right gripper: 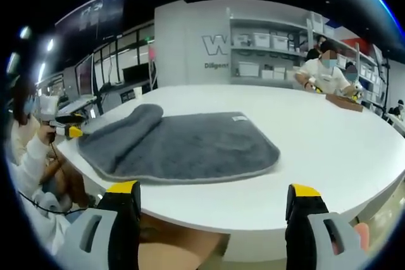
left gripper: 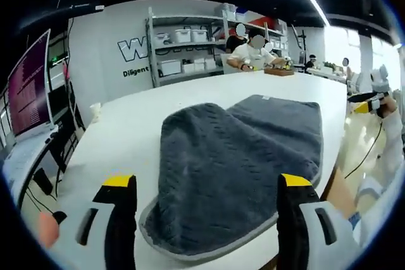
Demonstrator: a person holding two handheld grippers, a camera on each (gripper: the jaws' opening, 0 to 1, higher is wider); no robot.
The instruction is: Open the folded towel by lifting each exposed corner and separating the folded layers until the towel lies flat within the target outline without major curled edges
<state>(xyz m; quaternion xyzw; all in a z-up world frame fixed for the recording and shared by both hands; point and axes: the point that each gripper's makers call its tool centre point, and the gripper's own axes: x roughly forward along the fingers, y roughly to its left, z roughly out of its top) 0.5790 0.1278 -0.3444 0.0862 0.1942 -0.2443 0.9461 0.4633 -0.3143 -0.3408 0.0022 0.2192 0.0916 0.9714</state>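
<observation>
Towel [left gripper: 234,169] soft, limp, sags when lifted; you pinch grey hem corner. Left gripper [left gripper: 209,219], right gripper [right gripper: 212,216] both wide, empty.

Ahead of the left gripper [left gripper: 209,210], the towel [left gripper: 234,169] is thick, dark grey cloth with a soft, fuzzy pile, matt all over, edged by a smoother, paler grey hem. A small white fabric label [right gripper: 239,117] sits at its far edge as seen from the right gripper [right gripper: 212,210]. Under it the table [left gripper: 133,137] is smooth, white and faintly glossy. Both grippers' jaws look like hard plastic: matt black and light grey, with yellow caps at the tips. Far beyond, the shelving [left gripper: 183,49] is pale painted metal holding white plastic bins
</observation>
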